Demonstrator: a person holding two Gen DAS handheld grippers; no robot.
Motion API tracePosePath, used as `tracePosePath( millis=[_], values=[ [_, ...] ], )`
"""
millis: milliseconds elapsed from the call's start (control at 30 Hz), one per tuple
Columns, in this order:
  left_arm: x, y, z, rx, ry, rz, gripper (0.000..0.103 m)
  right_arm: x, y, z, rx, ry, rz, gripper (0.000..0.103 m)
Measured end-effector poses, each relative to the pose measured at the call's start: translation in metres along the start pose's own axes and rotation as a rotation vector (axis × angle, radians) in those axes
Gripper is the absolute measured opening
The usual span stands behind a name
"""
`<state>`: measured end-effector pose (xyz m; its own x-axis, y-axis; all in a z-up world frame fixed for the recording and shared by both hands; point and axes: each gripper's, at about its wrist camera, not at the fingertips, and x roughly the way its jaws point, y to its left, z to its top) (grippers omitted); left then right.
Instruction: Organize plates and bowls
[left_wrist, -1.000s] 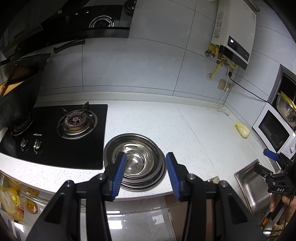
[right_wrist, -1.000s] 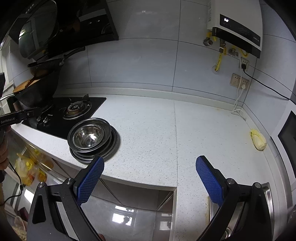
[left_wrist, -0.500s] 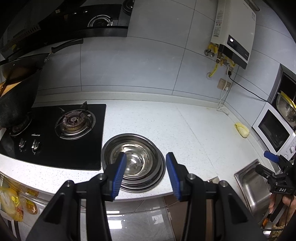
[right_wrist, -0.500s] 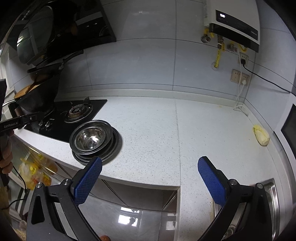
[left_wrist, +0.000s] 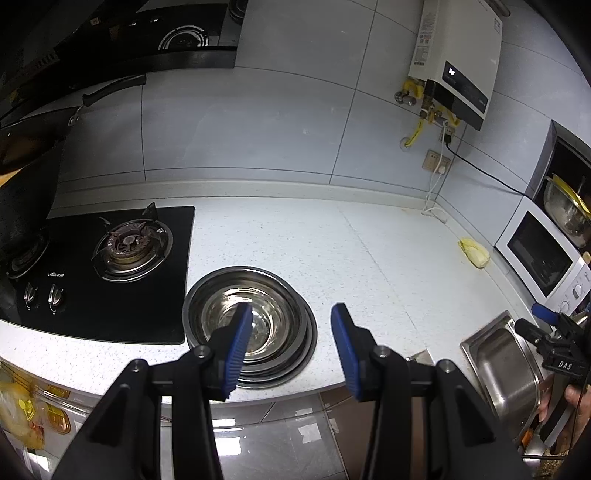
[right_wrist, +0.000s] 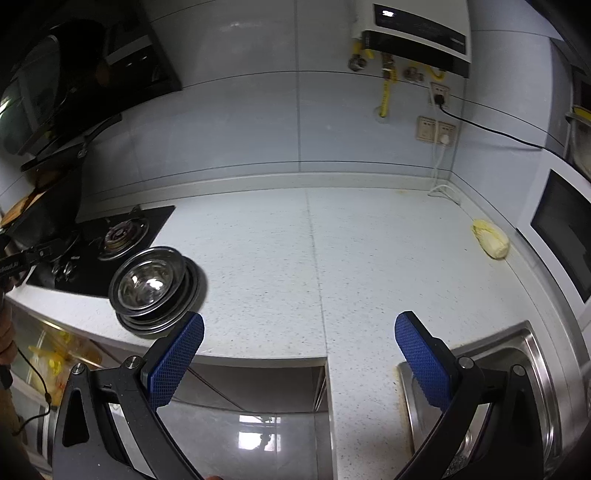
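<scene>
A stack of steel plates with steel bowls nested on top (left_wrist: 258, 325) sits near the front edge of the white counter, just right of the stove. It also shows in the right wrist view (right_wrist: 155, 288) at the left. My left gripper (left_wrist: 291, 347) is open and empty, held in front of the stack, its left finger overlapping the bowl in view. My right gripper (right_wrist: 299, 354) is open wide and empty, over the counter's front edge between the stack and the sink.
A black gas stove (left_wrist: 110, 266) lies left of the stack, with a dark wok at far left. A steel sink (right_wrist: 498, 387) is at the right. A microwave (left_wrist: 543, 258) and a yellow cloth (right_wrist: 489, 238) are at the far right. White counter (right_wrist: 332, 251) stretches between.
Both grippers have drifted slightly; the right wrist view has swung right and forward, bringing the sink into view. The stack has not moved. Both grippers stay open.
</scene>
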<state>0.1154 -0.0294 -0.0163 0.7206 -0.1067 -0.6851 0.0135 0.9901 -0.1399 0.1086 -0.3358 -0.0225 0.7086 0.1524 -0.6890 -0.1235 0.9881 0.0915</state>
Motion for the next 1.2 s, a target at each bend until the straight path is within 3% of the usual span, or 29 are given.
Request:
tracePosePath(
  millis=[333, 800, 1100, 1167, 1200],
  values=[
    [-0.005, 0.003, 0.002, 0.009, -0.021, 0.011, 0.042, 0.0, -0.004, 0.001, 0.041, -0.011, 0.025, 0.102],
    [-0.016, 0.019, 0.002, -0.033, -0.041, -0.029, 0.042, 0.002, 0.006, 0.002, 0.012, -0.007, 0.031, 0.102],
    [-0.02, 0.021, 0.001, -0.035, -0.057, 0.03, 0.042, 0.005, 0.011, 0.0, -0.005, 0.004, 0.038, 0.102],
    [-0.02, 0.019, -0.001, -0.025, -0.062, 0.047, 0.047, 0.005, 0.013, -0.001, -0.014, 0.006, 0.038, 0.102],
    [-0.021, 0.019, -0.001, -0.023, -0.063, 0.055, 0.062, 0.005, 0.014, 0.0, -0.018, 0.005, 0.04, 0.102]
  ],
)
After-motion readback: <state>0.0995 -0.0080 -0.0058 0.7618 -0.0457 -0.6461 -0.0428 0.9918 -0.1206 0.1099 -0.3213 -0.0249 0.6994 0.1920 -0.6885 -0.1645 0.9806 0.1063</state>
